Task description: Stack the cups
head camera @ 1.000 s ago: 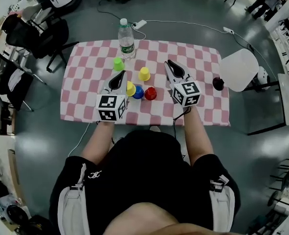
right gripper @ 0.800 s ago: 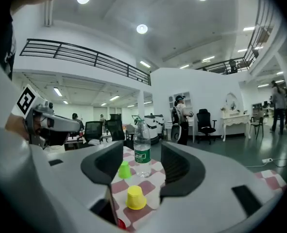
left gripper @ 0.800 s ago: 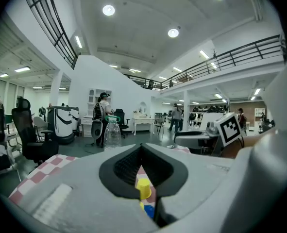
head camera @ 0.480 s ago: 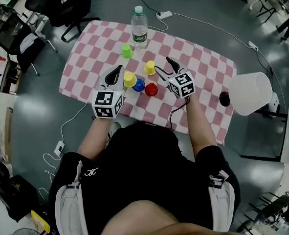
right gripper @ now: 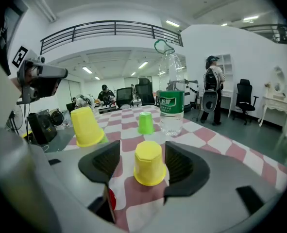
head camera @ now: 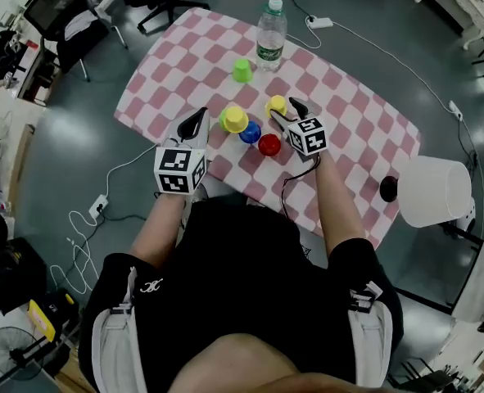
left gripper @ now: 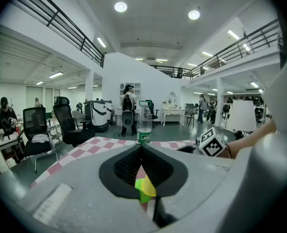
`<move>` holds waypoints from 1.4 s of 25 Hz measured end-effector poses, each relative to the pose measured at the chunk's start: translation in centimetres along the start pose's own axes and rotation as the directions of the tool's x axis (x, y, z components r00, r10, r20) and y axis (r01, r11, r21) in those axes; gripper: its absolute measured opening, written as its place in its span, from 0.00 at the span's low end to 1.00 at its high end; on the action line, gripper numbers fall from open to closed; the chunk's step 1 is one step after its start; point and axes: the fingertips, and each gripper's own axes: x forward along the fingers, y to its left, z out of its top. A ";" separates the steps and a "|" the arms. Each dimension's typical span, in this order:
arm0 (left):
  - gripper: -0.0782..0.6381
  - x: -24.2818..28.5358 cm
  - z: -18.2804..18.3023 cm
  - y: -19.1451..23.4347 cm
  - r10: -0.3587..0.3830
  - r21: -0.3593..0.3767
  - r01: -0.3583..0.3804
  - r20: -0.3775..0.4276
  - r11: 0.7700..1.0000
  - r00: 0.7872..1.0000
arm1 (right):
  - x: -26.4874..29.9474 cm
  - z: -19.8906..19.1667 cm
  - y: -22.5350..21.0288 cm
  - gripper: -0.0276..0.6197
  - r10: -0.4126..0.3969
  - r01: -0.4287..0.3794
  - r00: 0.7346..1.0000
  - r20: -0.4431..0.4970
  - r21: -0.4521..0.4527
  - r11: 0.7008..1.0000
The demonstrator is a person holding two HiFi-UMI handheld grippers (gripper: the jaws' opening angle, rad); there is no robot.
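Bottle beside green cup (inverted), lamp apart

Head view steeply above pink-checked cloth table, gripper views low, close, sharing far clear plastic bottle, small green plastic cup

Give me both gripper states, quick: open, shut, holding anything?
Left gripper: shut, holding nothing.
Right gripper: open, jaws on either side of a yellow cup, not pressing on it.
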 end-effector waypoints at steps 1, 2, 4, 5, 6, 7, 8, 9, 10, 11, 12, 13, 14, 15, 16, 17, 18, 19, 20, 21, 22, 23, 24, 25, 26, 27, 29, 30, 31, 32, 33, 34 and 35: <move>0.13 -0.2 -0.1 0.2 0.008 -0.001 -0.008 -0.004 1.000 1.000 | 0.4 -0.3 -0.1 0.47 -0.005 0.005 1.000 -0.012 -0.012 1.000; 0.13 -0.3 -0.3 0.3 0.014 -0.002 -0.014 -0.007 1.000 1.000 | 0.8 -0.7 -0.3 0.47 -0.013 0.013 1.000 -0.026 -0.032 0.999; 0.13 -0.6 -0.6 0.4 0.020 -0.004 -0.020 -0.016 1.000 1.000 | 1.5 -1.5 -0.6 0.47 -0.023 0.018 0.998 -0.062 -0.076 0.997; 0.13 -0.8 -0.9 0.4 0.021 -0.005 -0.021 -0.021 1.000 1.000 | 1.9 -1.9 -0.6 0.47 -0.017 0.010 0.997 -0.080 -0.085 0.996; 0.13 -1.0 -1.1 0.4 0.023 -0.004 -0.023 -0.026 1.000 0.999 | 2.2 -2.2 -0.6 0.47 -0.006 -0.002 0.995 -0.096 -0.084 0.996; 0.13 -1.2 -1.3 0.5 0.028 -0.003 -0.028 -0.030 1.000 0.999 | 2.5 -2.5 -0.6 0.47 0.005 -0.014 0.994 -0.110 -0.079 0.997; 0.13 -1.5 -1.4 0.7 0.033 -0.001 -0.033 -0.034 0.999 0.999 | 2.8 -2.7 -0.5 0.47 0.014 -0.023 0.992 -0.122 -0.075 0.997; 0.13 -1.6 -1.5 0.9 0.038 0.000 -0.038 -0.037 0.999 0.999 | 3.1 -2.9 -0.5 0.47 0.018 -0.028 0.991 -0.135 -0.074 0.997; 0.13 -1.8 -1.6 1.0 0.042 0.001 -0.042 -0.039 0.999 0.998 | 3.3 -3.2 -0.6 0.47 0.015 -0.027 0.988 -0.151 -0.078 0.997; 0.13 -1.9 -1.6 1.2 0.046 0.001 -0.046 -0.039 0.999 0.998 | 3.4 -3.4 -0.8 0.46 0.008 -0.022 0.985 -0.170 -0.085 0.996; 0.13 -2.0 -1.7 1.3 0.050 -0.001 -0.050 -0.038 0.999 0.998 | 3.4 -3.5 -1.1 0.43 -0.002 -0.015 0.983 -0.184 -0.091 0.996; 0.13 -2.1 -1.6 1.5 0.052 -0.003 -0.052 -0.037 0.999 0.998 | 3.3 -3.4 -1.3 0.38 -0.009 -0.008 0.982 -0.186 -0.090 0.996; 0.13 -2.1 -1.6 1.6 0.053 -0.005 -0.053 -0.035 0.999 0.998 | 3.1 -3.2 -1.4 0.38 -0.010 -0.005 0.984 -0.178 -0.083 0.997; 0.13 -2.1 -1.6 1.7 0.052 -0.006 -0.053 -0.033 0.999 0.998 | 2.9 -2.8 -1.3 0.38 -0.007 -0.006 0.986 -0.165 -0.076 0.997; 0.13 -2.1 -1.6 1.7 0.050 -0.006 -0.050 -0.032 0.999 0.998 | 2.6 -2.3 -1.1 0.38 -0.004 -0.007 0.989 -0.150 -0.073 0.997; 0.13 -2.1 -1.6 1.7 0.046 -0.006 -0.046 -0.031 0.999 0.998 | 2.2 -1.8 -1.0 0.38 -0.005 -0.005 0.991 -0.137 -0.074 0.997; 0.13 -2.0 -1.6 1.7 0.041 -0.007 -0.041 -0.030 0.999 0.999 | 1.9 -1.2 -1.0 0.38 -0.010 0.001 0.992 -0.122 -0.076 0.997; 0.13 -1.9 -1.6 1.6 0.036 -0.008 -0.036 -0.029 0.999 0.999 | 1.5 -0.6 -1.0 0.38 -0.018 0.010 0.994 -0.107 -0.077 0.997; 0.13 -1.8 -1.5 1.6 0.030 -0.008 -0.030 -0.028 1.000 0.999 | 1.1 0.2 -1.0 0.38 -0.027 0.020 0.996 -0.089 -0.077 0.997; 0.13 -1.6 -1.3 1.6 0.023 -0.009 -0.023 -0.024 1.000 0.999 | 0.7 1.1 -1.0 0.38 -0.037 0.032 0.997 -0.072 -0.077 0.997; 0.13 -1.5 -1.2 1.6 0.016 -0.010 -0.016 -0.020 1.000 1.000 | 0.3 2.0 -0.9 0.38 -0.047 0.043 0.997 -0.056 -0.078 0.996; 0.13 -1.3 -1.0 1.6 0.008 -0.011 -0.008 -0.015 1.000 1.000 | -0.2 2.9 -0.8 0.38 -0.056 0.053 0.998 -0.041 -0.084 0.995; 0.13 -1.1 -0.8 1.6 0.000 -0.011 0.000 -0.010 1.000 1.000 | -0.6 3.8 -0.6 0.38 -0.064 0.061 0.998 -0.029 -0.094 0.994; 0.13 -1.0 -0.6 1.5 -0.009 -0.011 0.009 -0.005 1.000 1.000 | -1.1 4.6 -0.3 0.38 -0.068 0.066 0.997 -0.020 -0.106 0.992; 0.13 -0.8 -0.3 1.5 -0.018 -0.010 0.018 0.000 1.000 1.000 | -1.6 5.4 0.1 0.38 -0.069 0.067 0.998 -0.013 -0.117 0.991; 0.13 -0.6 -0.1 1.4 -0.027 -0.009 0.027 0.006 1.000 1.000 | -2.0 6.2 0.5 0.38 -0.066 0.064 0.998 -0.008 -0.125 0.990; 0.13 -0.2 0.4 1.3 -0.048 -0.006 0.048 0.016 0.999 0.999 | -3.0 7.7 1.3 0.38 -0.060 0.060 0.998 0.005 -0.132 0.989; 0.13 0.0 0.6 1.2 -0.058 -0.005 0.058 0.020 0.998 0.998 | -3.4 8.4 1.6 0.38 -0.061 0.062 0.998 0.011 -0.135 0.989; 0.13 0.1 0.8 1.2 -0.068 -0.004 0.068 0.023 0.998 0.997 | -3.9 9.0 2.0 0.38 -0.063 0.065 0.998 0.017 -0.141 0.988; 0.13 0.3 1.0 1.1 -0.079 -0.003 0.079 0.027 0.997 0.997 | -4.3 9.6 2.3 0.38 -0.066 0.068 0.998 0.020 -0.148 0.987; 0.13 0.4 1.1 1.0 -0.091 -0.001 0.091 0.030 0.996 0.995 | -4.7 10.0 2.7 0.38 -0.067 0.069 0.998 0.021 -0.157 0.985; 0.13 0.6 1.2 0.9 -0.103 0.001 0.103 0.032 0.995 0.994 | -5.0 10.3 3.0 0.38 -0.065 0.068 0.998 0.021 -0.166 0.984; 0.13 0.7 1.4 0.8 -0.117 0.004 0.117 0.033 0.993 0.993 | -5.3 10.5 3.4 0.38 -0.063 0.066 0.998 0.022 -0.173 0.983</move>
